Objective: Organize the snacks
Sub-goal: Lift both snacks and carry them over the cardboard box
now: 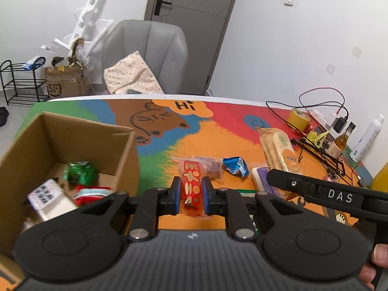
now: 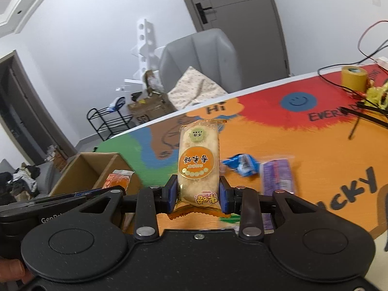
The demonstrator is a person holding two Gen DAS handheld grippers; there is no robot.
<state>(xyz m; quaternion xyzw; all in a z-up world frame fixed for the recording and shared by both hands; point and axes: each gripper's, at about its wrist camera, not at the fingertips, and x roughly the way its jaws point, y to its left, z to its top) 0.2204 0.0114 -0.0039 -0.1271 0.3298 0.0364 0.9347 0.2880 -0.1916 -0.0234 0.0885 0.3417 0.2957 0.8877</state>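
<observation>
My left gripper (image 1: 191, 194) is clamped on a small red snack pkt (image 1: 192, 189) w/ gold print, blue pads pressing both sides, pkt standing upright and held clear above the colourful table (image 1: 218, 135). My right gripper (image 2: 198, 197) is clamped on a long rice cracker pack (image 2: 198, 167) w/ an orange round label, also upright btwn the pads and off the table.

Cardboard box (image 1: 72, 131) sits at the table's left end, open top. Inside: a green pkt (image 1: 81, 173), a red-and-white pkt (image 1: 91, 194) and a white pack (image 1: 49, 201) w/ black print, all a bit blurred.

On the table just past my left grip: a brownish clear-wrap pkt (image 1: 211, 167), a crumpled blue pkt (image 1: 236, 166), a purple-and-white pkt (image 1: 260, 179). The blue one lies just beside the purple one, right of the box.

Far right end: yellow tape roll (image 1: 298, 118), black cables (image 1: 315, 101), a brown bottle (image 1: 340, 140), a white spray can (image 1: 368, 138). Grey chair (image 1: 150, 53) behind the table.
</observation>
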